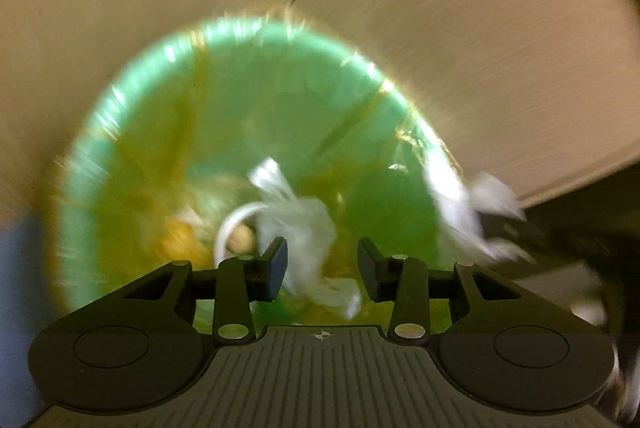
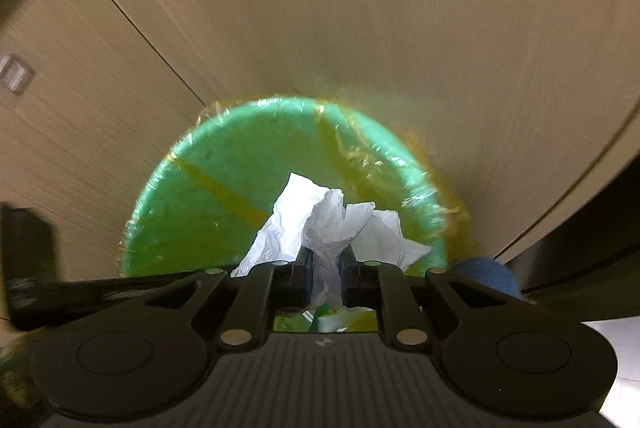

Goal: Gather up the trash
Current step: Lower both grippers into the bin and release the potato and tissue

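Observation:
A green bin point(image 1: 132, 132) lined with a clear yellowish bag stands on the floor; it also shows in the right wrist view point(image 2: 192, 196). My left gripper point(image 1: 322, 266) is open right over the bin's mouth. A crumpled white wrapper point(image 1: 298, 216) hangs blurred between and below its fingers, loose above other trash point(image 1: 180, 240) inside. My right gripper point(image 2: 325, 270) is shut on a wad of white paper and clear plastic point(image 2: 328, 220), held at the bin's near rim. That wad also shows blurred at the bin's right rim in the left wrist view point(image 1: 468, 204).
Beige wood-grain cabinet panels point(image 2: 360, 8) rise behind the bin. A dark surface point(image 1: 580, 228) lies to the right. A blue rounded object point(image 2: 488, 268) sits by the bin's right side. A dark block point(image 2: 28, 252) stands at the left.

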{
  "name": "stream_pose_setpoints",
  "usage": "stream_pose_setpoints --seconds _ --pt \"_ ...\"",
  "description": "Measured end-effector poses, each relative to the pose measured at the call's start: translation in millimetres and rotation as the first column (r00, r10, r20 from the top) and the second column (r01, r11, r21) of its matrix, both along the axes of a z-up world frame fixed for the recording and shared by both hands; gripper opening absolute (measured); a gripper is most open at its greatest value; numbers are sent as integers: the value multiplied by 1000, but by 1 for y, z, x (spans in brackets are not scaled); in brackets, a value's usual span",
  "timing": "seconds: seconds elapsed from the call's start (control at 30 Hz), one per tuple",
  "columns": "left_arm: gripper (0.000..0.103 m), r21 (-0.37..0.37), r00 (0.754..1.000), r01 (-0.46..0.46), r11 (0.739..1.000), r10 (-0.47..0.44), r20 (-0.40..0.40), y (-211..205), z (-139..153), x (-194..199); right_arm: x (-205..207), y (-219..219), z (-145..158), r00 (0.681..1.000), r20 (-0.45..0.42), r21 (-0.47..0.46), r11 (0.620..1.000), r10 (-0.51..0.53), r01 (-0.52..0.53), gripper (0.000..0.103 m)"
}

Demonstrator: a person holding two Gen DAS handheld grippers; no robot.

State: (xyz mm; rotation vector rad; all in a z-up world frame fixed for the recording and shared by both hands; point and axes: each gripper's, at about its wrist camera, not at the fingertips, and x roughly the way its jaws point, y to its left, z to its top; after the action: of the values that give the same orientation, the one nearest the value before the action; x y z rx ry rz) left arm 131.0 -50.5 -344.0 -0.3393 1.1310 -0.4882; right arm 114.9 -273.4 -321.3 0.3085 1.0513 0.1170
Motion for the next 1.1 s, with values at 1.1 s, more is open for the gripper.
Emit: stream_pose_setpoints --seconds 1.1 --pt "42 43 1000 -25 999 25 14 43 44 -37 95 59 -178 867 -492 -71 996 -77 48 43"
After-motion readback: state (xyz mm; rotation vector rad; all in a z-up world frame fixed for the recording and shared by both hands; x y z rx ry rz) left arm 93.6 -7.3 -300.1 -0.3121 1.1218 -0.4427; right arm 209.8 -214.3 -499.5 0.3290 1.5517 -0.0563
